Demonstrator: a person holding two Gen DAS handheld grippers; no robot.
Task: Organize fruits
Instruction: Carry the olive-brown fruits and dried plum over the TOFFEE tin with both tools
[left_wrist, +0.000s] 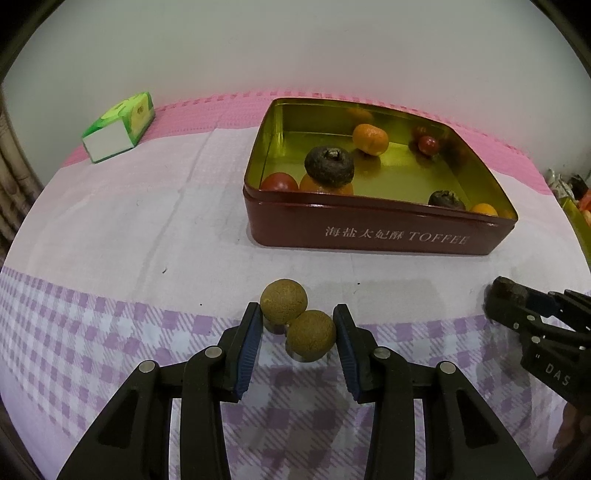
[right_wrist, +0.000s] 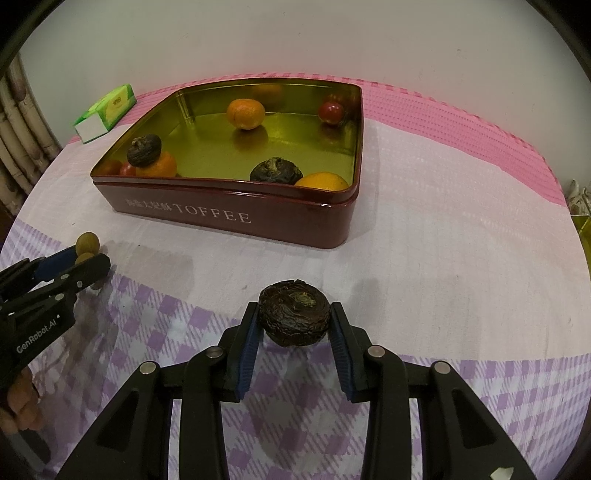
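Note:
A dark red TOFFEE tin (left_wrist: 380, 232) (right_wrist: 229, 218) with a gold inside holds oranges (left_wrist: 370, 138), red fruits (left_wrist: 428, 144) and dark wrinkled fruits (left_wrist: 329, 166). My left gripper (left_wrist: 297, 325) is shut on a pair of joined brown longans (left_wrist: 295, 317), held just above the cloth; it also shows in the right wrist view (right_wrist: 86, 258). My right gripper (right_wrist: 293, 321) is shut on a dark wrinkled fruit (right_wrist: 294, 317) above the cloth; it also shows in the left wrist view (left_wrist: 506, 299).
A green and white tissue box (left_wrist: 118, 127) (right_wrist: 105, 112) lies at the back left. The table has a white, pink and purple checked cloth (left_wrist: 110, 229). A yellow container's edge (left_wrist: 576, 218) shows at the far right. A wall stands behind.

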